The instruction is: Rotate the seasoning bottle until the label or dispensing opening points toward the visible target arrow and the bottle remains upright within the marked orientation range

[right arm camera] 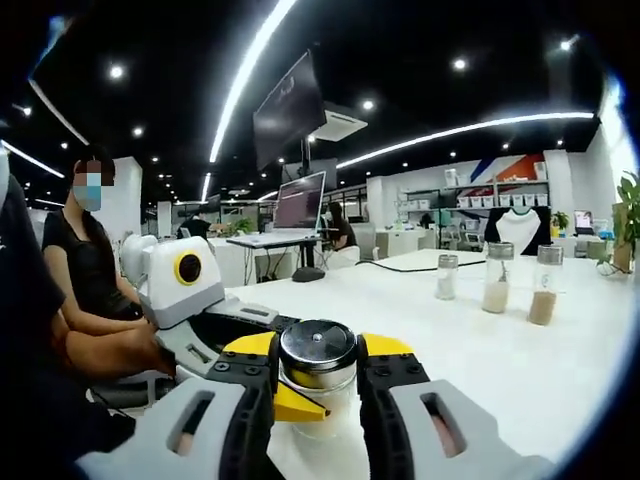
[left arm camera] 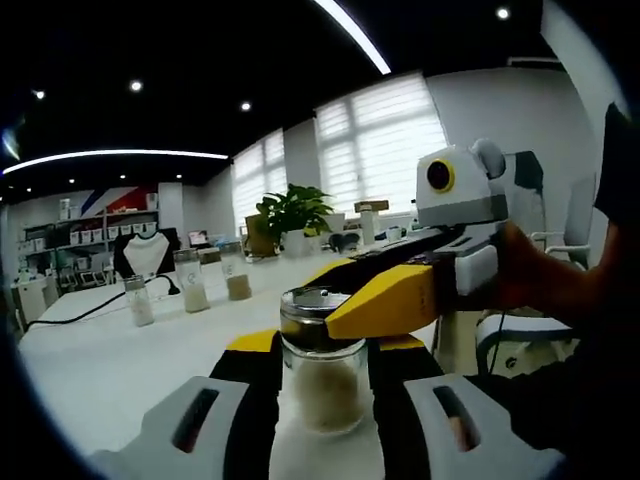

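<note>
While both hand-held grippers (left arm camera: 322, 385) (right arm camera: 317, 385) clasp it, bottle (left arm camera: 322, 375) stands upright

An open-plan office or showroom is shown. A long white table (right arm camera: 560, 350) is seen under a dark ceiling fitted with recessed spotlights and long light strips (right arm camera: 245, 80). A large screen (right arm camera: 288, 98) is hung from the ceiling, and a monitor (right arm camera: 302, 200) is set on a desk beyond. Tall windows covered by white blinds (left arm camera: 375, 130) are seen in the left gripper view, with a potted plant (left arm camera: 293, 212) placed before them. Shelves (left arm camera: 95, 235) lined with small boxes are ranged along the far wall, and a black necklace bust (left arm camera: 145, 252) is displayed nearby. A seated person (right arm camera: 90, 270) is seen at the table's side.
</note>
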